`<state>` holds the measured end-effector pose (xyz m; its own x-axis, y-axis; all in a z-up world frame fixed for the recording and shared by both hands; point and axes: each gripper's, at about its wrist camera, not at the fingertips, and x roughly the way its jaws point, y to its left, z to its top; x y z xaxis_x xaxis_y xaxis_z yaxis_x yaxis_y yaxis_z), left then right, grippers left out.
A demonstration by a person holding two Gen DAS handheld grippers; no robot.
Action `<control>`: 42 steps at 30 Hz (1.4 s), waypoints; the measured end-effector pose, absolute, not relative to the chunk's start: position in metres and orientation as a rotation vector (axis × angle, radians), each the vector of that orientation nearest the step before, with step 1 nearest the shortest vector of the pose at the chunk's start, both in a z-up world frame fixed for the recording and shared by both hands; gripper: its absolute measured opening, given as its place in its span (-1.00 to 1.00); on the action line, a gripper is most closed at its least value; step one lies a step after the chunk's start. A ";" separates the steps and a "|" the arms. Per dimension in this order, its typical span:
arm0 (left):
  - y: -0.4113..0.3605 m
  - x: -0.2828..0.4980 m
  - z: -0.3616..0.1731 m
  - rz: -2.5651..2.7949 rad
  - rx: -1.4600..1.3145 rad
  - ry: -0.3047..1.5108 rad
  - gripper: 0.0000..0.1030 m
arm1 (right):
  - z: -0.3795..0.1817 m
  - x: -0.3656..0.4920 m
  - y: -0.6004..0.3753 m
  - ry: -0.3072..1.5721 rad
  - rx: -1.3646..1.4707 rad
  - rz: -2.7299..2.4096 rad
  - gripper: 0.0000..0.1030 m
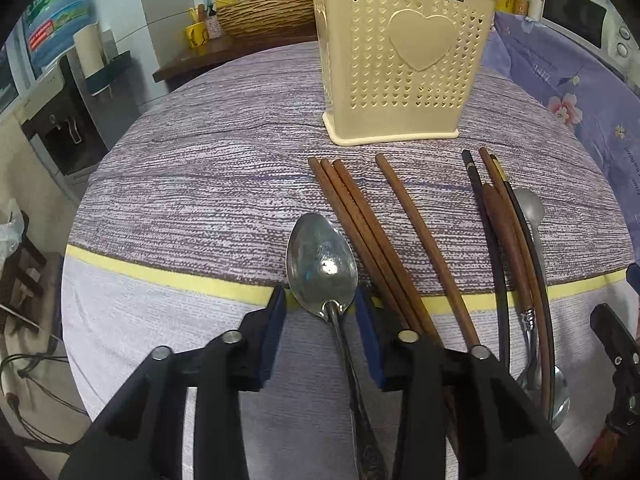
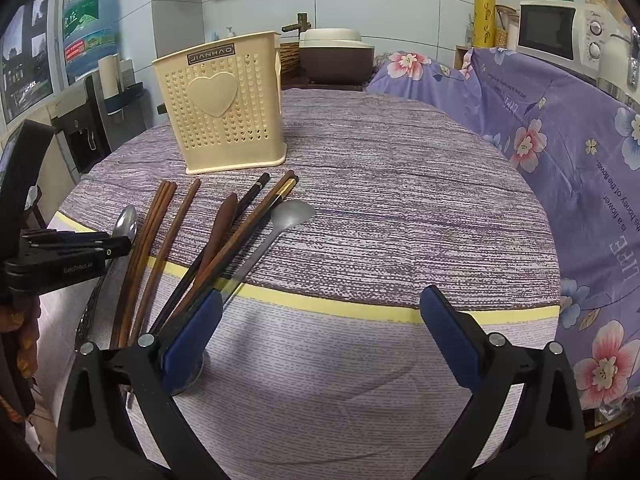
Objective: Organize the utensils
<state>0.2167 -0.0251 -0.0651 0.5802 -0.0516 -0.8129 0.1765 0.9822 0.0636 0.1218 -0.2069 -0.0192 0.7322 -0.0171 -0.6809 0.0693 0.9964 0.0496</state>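
Two-handedly hovering low over the table: straddling the neck of the steel spoon (image 1: 322, 268) with the left gripper (image 1: 321, 293), blue pads spread to either side and not pinching it; keeping the right gripper (image 2: 323, 294) splayed wide above bare cloth, gripping nothing. Lying bowl-up on the tablecloth (image 1: 200, 180), across its yellow stripe (image 1: 180, 280), just left of the brown chopsticks (image 1: 360, 216). Sharing that cloth, further right, with dark chopsticks (image 1: 480, 200), a wooden-handled utensil (image 1: 504, 236) and a grey spoon (image 1: 528, 208), all bunched and overlapping. Standing upright beyond them, apart from all the utensils: a beige perforated holder (image 1: 400, 60) bearing a raised heart. Ringing the table: a purple floral sheet (image 2: 560, 160) to the right, a microwave (image 2: 552, 32) behind it, a rice cooker (image 2: 332, 52) and wicker basket (image 1: 264, 12) at the back, a blue water bottle (image 2: 90, 28) to the left.
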 end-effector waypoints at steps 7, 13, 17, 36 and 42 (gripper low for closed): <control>-0.029 0.212 -0.066 -0.063 0.138 0.913 0.14 | -0.017 0.121 -0.201 0.742 0.053 -0.043 0.90; -0.038 0.225 -0.065 -0.040 0.160 0.918 -0.06 | -0.018 0.120 -0.202 0.746 0.058 -0.050 0.90; -0.040 0.230 -0.064 -0.032 0.152 0.922 -0.18 | -0.018 0.122 -0.202 0.752 0.054 -0.050 0.90; 0.006 0.218 -0.024 -0.108 -0.029 0.776 -0.26 | 0.004 0.164 -0.170 0.760 0.074 0.137 0.89; 0.020 0.212 -0.013 -0.118 -0.059 0.736 -0.26 | 0.012 0.217 -0.130 0.842 0.076 0.311 0.28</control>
<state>0.2117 0.0198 -0.0133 0.7347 -0.1278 -0.6663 0.0861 0.9917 -0.0953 0.2169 -0.1303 0.0121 0.6235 0.3008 -0.7217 -0.2411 0.9520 0.1885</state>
